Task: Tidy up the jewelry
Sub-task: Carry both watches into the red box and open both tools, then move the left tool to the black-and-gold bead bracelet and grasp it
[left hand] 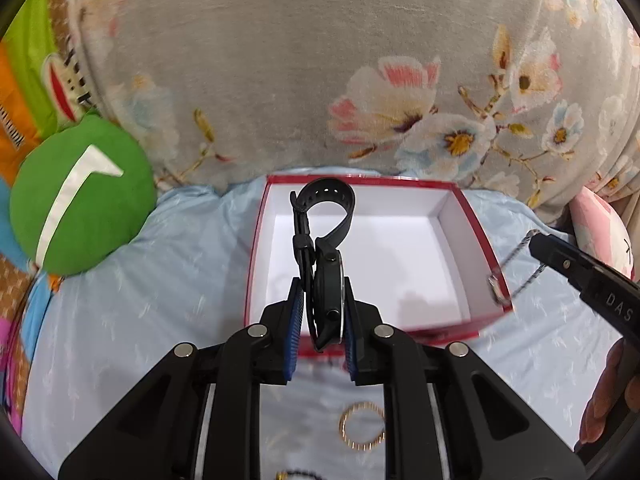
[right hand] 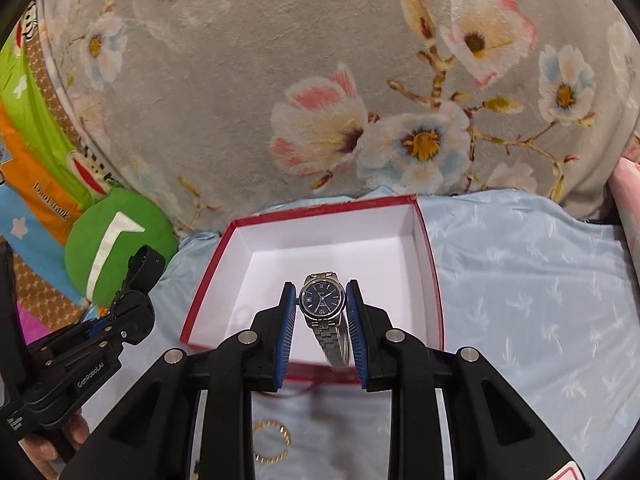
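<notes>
An open red box (left hand: 476,224) with a white inside lies on the light blue bedsheet; it also shows in the right wrist view (right hand: 430,256). My left gripper (left hand: 322,300) is shut on a black smartwatch (left hand: 326,292), held edge-on above the box's near wall, strap looping up. My right gripper (right hand: 320,304) is shut on a silver watch (right hand: 322,300) with a dark blue dial, over the box's near side, metal band hanging down. The left gripper also shows in the right wrist view (right hand: 132,300), the right gripper in the left wrist view (left hand: 536,246).
A gold bangle (left hand: 362,426) lies on the sheet in front of the box, also in the right wrist view (right hand: 272,440). A green round cushion (left hand: 80,192) sits at the left. A grey floral blanket (left hand: 320,60) rises behind the box.
</notes>
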A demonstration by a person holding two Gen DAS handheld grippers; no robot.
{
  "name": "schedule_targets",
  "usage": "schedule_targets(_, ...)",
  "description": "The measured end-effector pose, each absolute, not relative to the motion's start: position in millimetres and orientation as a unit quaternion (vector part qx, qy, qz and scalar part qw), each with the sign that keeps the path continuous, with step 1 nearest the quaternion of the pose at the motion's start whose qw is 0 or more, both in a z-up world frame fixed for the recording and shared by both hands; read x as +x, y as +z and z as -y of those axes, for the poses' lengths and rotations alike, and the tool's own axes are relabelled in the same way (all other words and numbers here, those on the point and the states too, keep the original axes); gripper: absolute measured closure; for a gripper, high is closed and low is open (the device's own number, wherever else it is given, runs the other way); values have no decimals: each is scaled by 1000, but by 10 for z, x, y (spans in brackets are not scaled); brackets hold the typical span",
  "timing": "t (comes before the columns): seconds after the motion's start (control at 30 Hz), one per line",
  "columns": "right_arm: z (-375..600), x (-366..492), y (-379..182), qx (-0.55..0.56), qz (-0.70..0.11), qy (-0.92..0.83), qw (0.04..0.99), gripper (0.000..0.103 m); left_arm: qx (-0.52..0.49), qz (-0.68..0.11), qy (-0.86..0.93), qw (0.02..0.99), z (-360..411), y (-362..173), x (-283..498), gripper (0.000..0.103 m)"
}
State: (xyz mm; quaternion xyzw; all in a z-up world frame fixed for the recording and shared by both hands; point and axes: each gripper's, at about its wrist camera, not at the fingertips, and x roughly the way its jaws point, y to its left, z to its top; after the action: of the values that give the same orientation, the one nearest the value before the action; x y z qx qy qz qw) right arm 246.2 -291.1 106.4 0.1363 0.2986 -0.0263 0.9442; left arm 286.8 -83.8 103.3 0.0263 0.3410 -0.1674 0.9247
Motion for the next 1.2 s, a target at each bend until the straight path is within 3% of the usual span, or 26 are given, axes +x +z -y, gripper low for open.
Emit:
schedule_targets(0.4,3205,3391,470,137,-351,-45,925,79,43,-384,-153,909,1365,533,3945,85)
schedule_targets(0.57,3248,3591,242,134,-370,-50,918,79,51,-400,-147,903,1499,321,4143,81)
schedule_targets(0.6,3252,3626,208,134,-374,-51,916,78,50,-405,-146,901,1524,274,4183,78)
schedule_targets(0.67,3261,3677,149,134,-377,-54,915,77,42,-405,-139,903,1522,244,4208,46)
schedule_targets(0.7,3261,3683,137,133,-373,-56,917,73,36,-400,-134,906,1512,247,4211,38)
schedule_targets(0.77,3262,3689,131,131,-370,-60,918,60,22,-388,-127,912,1493,287,4199,10)
schedule_targets(1.0,3264,3436,254,142,-348,-70,924,42,-23,-392,-142,909,1280,451,4058,7)
schedule_targets(1.2,3149,2967,377,147,-330,-75,930,35,-25,-371,-125,920,892,609,3626,7)
